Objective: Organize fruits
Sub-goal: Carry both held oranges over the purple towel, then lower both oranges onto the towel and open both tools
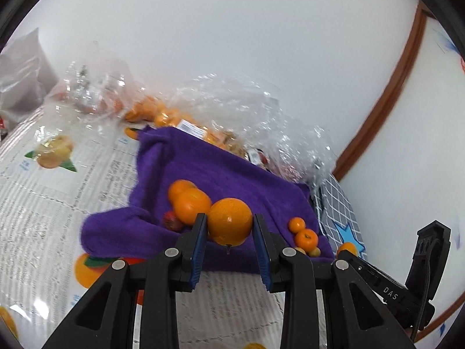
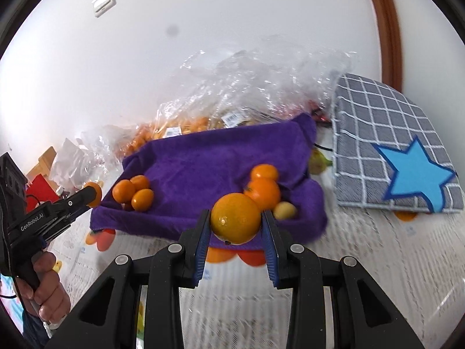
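Both claws loaded. Our left gripper (image 1: 230, 225) is clamped on an orange (image 1: 230, 221), blue pads pressing both sides, fruit held above the near edge of the purple towel (image 1: 226, 171). Our right gripper (image 2: 236, 222) grips a second orange (image 2: 235, 218) the same way, also over the towel's near edge.

On the towel we see two clusters. In the left wrist view: two mandarins (image 1: 189, 200) stacked just left of the held orange, with a small red fruit (image 1: 172, 221) beside them; two smaller mandarins (image 1: 303, 232) sit at the towel's right corner, touching each other. In the right wrist view those read as a group of three (image 2: 135, 192) on the left and a pair (image 2: 263, 187) behind the held orange, plus a pale yellow fruit (image 2: 284, 210) just right of it.

Clear plastic bags (image 1: 232, 110) of more citrus lie behind the towel against the wall. A checked cushion (image 2: 392, 151) with a blue star sits right of the towel. Everything rests on a fruit-print tablecloth (image 1: 58, 189).
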`<state>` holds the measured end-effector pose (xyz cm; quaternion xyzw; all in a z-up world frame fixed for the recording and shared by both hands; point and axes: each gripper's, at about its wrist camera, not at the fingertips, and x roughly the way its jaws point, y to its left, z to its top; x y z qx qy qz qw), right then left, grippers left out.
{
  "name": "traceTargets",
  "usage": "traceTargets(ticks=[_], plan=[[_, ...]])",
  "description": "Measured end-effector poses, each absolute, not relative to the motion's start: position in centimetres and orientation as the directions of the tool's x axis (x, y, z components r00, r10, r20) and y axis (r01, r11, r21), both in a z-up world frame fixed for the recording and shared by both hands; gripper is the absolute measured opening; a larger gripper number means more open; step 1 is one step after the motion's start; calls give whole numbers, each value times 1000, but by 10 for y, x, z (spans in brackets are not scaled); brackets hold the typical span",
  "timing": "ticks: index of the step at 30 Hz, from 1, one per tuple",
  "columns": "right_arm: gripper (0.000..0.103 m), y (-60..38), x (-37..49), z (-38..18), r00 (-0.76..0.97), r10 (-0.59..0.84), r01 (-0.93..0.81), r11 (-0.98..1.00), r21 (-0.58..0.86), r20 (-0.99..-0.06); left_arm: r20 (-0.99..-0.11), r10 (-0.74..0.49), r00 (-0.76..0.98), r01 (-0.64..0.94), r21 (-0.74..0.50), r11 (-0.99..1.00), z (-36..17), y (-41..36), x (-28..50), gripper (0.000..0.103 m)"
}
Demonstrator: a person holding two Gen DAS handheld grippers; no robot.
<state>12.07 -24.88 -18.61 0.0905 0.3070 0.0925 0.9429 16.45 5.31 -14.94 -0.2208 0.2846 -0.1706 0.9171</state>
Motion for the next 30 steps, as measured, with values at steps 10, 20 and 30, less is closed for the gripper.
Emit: traceTargets(ticks=[10, 20, 30], plan=[[34, -233, 150, -182, 791, 254, -170, 965, 198, -556, -439, -402, 804, 154, -499, 853, -146, 68, 169, 30], [34, -228, 185, -193, 768, 253, -192, 967, 165, -589, -488, -452, 747, 234, -443, 865, -131, 43, 202, 30], [34, -214, 192, -215, 721, 283, -262, 956, 129, -633, -618, -412, 670, 262, -322, 910, -136, -3, 241, 30]])
